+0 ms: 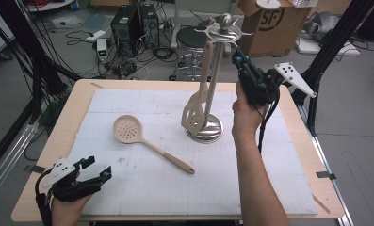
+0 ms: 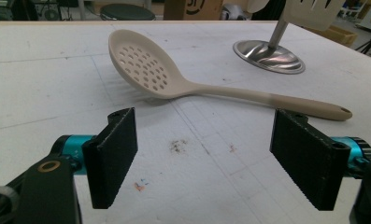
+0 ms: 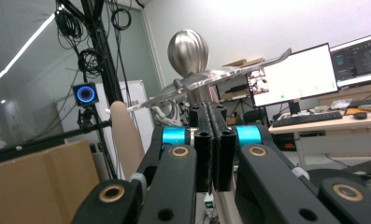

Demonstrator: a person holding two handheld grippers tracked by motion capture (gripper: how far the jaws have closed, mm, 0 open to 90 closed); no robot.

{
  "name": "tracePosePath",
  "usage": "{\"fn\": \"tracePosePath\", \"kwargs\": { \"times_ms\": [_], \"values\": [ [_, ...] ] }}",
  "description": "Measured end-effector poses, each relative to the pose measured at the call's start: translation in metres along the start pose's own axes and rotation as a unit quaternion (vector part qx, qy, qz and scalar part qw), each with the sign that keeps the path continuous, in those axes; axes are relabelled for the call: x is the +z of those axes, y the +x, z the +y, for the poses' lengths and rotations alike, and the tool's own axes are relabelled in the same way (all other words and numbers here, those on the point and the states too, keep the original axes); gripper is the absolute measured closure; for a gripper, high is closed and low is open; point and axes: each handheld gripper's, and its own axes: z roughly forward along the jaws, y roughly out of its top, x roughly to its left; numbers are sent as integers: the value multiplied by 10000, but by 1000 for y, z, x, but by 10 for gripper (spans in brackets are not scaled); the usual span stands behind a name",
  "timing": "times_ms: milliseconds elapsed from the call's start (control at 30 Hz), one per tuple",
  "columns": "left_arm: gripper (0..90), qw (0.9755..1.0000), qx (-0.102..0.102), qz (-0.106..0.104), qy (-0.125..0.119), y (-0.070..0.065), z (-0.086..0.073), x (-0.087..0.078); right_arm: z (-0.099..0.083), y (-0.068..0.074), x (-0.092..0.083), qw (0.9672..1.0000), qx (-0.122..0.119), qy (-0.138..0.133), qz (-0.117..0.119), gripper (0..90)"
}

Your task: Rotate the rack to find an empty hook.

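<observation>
We see a shiny silver metal stand (image 1: 212, 89) with a round dish-shaped foot, a thin pole and a smooth ball on top. It sits on the white foam mat (image 1: 128, 188) that covers the light wooden tabletop (image 1: 57, 136). Just under the ball is a flat metal ring with pointy hooks. A beige slotted plastic turner (image 1: 198, 106) hangs from one hook, and its wide flat end is down near the foot of the stand.

Our right gripper (image 1: 235, 55) is up high, close beside the top of the stand. In the right gripper view its jaws are pressed flat together with nothing between them, and the silver ball sits just behind them.

A beige round plastic spoon full of little holes (image 1: 144, 141) lies flat on the mat, well apart from the stand. Its long handle points toward our side of the tabletop.

Our left gripper (image 1: 97, 169) rests low at the near left corner. Its black rough jaws stand wide open and hold nothing. In the left gripper view the holey spoon lies just past them.

Behind the tabletop we see a black round stool (image 1: 191, 37), a brown cardboard box (image 1: 269, 23) and many cables on the floor.
</observation>
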Motion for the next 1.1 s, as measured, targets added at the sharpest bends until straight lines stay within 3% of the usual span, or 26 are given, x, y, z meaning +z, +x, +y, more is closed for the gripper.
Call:
{"fn": "tracePosePath", "kwargs": {
  "times_ms": [367, 1100],
  "values": [
    [238, 10000, 23, -6, 11, 0, 0, 1, 13, 5, -1, 9999, -59, -130, 9, 897],
    [238, 10000, 20, -2, 3, 0, 0, 0, 6, 28, 7, 9989, -415, 35, 220, 896]
  ]
}}
